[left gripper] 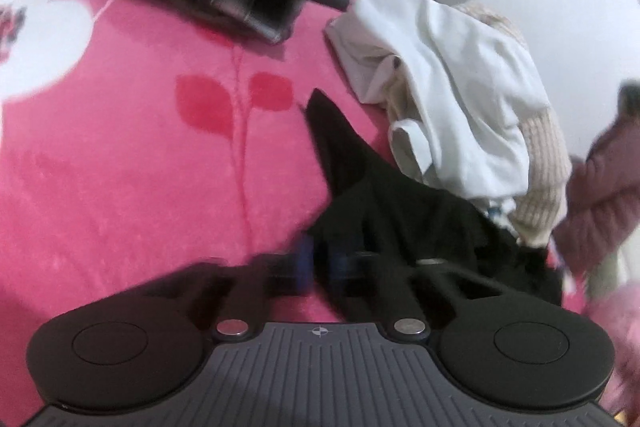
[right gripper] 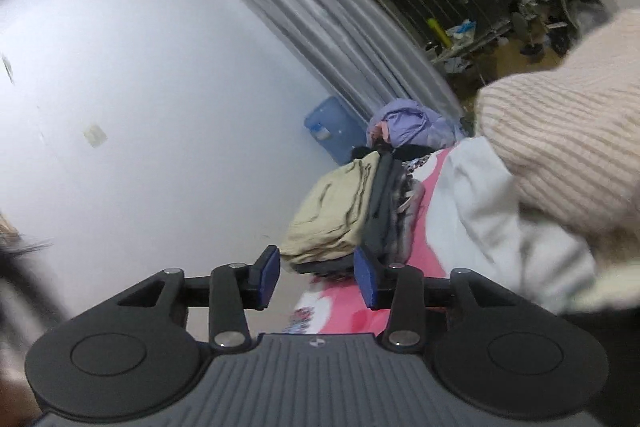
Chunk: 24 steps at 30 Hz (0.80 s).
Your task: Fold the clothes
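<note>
A pink blanket (left gripper: pixel 120 167) fills the left of the left wrist view. The pile of unfolded clothes (left gripper: pixel 460 99) sits right of centre, and a black garment (left gripper: pixel 384 203) trails from it to bottom centre. It looks light, limp and likely to sag; an edge or corner grips best. The left gripper (left gripper: pixel 320 267) is blurred, apparently clamped on the garment. The right gripper (right gripper: pixel 316 275) has its 2 fingers apart, empty.
</note>
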Tool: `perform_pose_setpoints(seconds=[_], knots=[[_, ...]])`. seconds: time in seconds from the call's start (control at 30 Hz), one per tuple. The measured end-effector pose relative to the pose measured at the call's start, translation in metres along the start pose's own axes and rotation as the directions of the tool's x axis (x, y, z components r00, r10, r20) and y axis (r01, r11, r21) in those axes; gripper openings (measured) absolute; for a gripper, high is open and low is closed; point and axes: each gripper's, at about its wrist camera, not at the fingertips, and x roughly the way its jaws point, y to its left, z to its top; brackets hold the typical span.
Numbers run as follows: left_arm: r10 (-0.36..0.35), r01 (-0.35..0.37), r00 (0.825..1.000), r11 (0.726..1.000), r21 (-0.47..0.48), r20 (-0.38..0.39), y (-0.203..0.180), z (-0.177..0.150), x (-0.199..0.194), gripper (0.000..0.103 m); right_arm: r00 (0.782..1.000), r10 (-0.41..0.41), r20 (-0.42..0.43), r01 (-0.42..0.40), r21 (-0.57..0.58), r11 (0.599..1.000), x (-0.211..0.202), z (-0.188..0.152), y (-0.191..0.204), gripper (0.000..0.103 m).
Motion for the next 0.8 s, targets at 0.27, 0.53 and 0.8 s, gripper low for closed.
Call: perform_pose_setpoints(seconds=[0.27, 0.53, 0.8], knots=[[0.044, -0.026, 0.997, 0.965, -0.262, 0.062, 0.036, -0.014, -0.031, 0.002, 0.998, -0.047, 0.042, 0.034, 0.285, 0.958, -0.058, -0.087, -0.031, 0.050], [0.123, -0.091, 0.990, 0.939, -0.331, 0.074, 0.051, -0.022, -0.053, 0.005, 0.975, -0.221, -0.029, 0.203, 0.522, 0.828, -0.064, -0.157, -0.088, 0.050], [0.209, -0.192, 0.950, 0.977, -0.097, 0.231, 0.007, -0.005, -0.084, 0.009, 0.932, -0.357, -0.060, 0.350, 0.400, 0.847, -0.076, -0.159, -0.092, 0.050]])
